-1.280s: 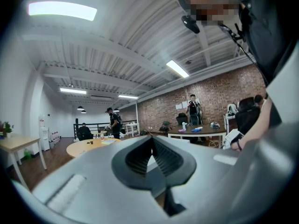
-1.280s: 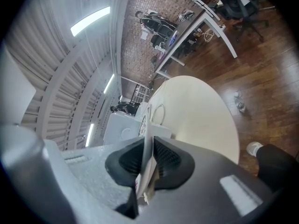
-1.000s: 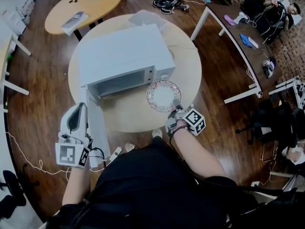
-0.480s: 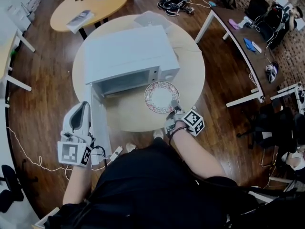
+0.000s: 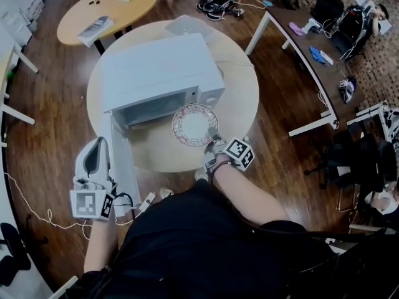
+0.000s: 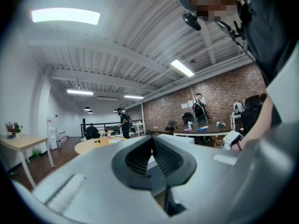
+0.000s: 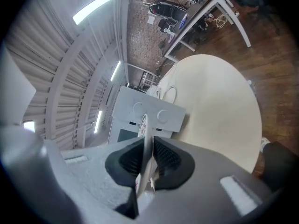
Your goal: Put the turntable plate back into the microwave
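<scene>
The white microwave (image 5: 156, 73) stands on a round cream table (image 5: 240, 104), its door (image 5: 123, 170) swung open toward me on the left. My right gripper (image 5: 214, 143) is shut on the near rim of the patterned turntable plate (image 5: 194, 124), holding it in the air just in front of the microwave's control panel and the right end of its cavity. In the right gripper view the plate (image 7: 142, 125) shows edge-on between the pads of the right gripper (image 7: 147, 148), with the microwave (image 7: 149, 113) ahead. My left gripper (image 5: 95, 147) hangs left of the door, shut and empty (image 6: 150, 141).
A flat white object (image 5: 187, 25) lies on the table behind the microwave. A second round wooden table (image 5: 109, 8) stands at the back left, a long desk (image 5: 299, 48) with clutter at the right. Cables trail over the wooden floor (image 5: 37, 217).
My right gripper has carried the plate leftward, from in front of the microwave's right end toward its opening. The left gripper has stayed beside the door.
</scene>
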Demonstrator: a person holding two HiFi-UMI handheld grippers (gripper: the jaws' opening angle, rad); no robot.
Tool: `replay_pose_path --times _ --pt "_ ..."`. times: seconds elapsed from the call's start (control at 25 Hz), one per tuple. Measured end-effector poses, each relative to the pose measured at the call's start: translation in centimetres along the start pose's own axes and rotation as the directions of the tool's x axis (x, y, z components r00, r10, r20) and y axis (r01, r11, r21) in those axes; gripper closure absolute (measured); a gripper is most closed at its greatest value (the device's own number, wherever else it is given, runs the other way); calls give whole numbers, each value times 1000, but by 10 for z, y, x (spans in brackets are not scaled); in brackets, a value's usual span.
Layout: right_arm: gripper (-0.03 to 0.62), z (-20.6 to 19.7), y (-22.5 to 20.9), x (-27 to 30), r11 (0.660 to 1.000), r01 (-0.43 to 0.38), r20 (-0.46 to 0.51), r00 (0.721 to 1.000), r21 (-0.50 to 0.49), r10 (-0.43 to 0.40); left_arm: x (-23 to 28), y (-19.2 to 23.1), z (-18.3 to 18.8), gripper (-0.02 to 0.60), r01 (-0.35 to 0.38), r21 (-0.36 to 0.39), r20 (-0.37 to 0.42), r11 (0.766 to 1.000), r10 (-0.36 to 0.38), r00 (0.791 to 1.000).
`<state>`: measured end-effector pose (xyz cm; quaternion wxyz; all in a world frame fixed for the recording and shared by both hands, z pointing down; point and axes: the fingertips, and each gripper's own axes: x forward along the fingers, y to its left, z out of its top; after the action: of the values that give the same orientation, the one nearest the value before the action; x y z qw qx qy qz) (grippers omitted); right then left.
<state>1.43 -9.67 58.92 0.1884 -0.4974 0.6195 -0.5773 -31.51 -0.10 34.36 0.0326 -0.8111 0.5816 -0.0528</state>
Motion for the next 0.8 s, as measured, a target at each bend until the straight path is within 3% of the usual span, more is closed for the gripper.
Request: replay_pose_path --times 0.8 --pt "566 -47 29 26 998 -69 -124 990 3 69 -10 -6 5 577 9 -18 31 1000 -9 999"
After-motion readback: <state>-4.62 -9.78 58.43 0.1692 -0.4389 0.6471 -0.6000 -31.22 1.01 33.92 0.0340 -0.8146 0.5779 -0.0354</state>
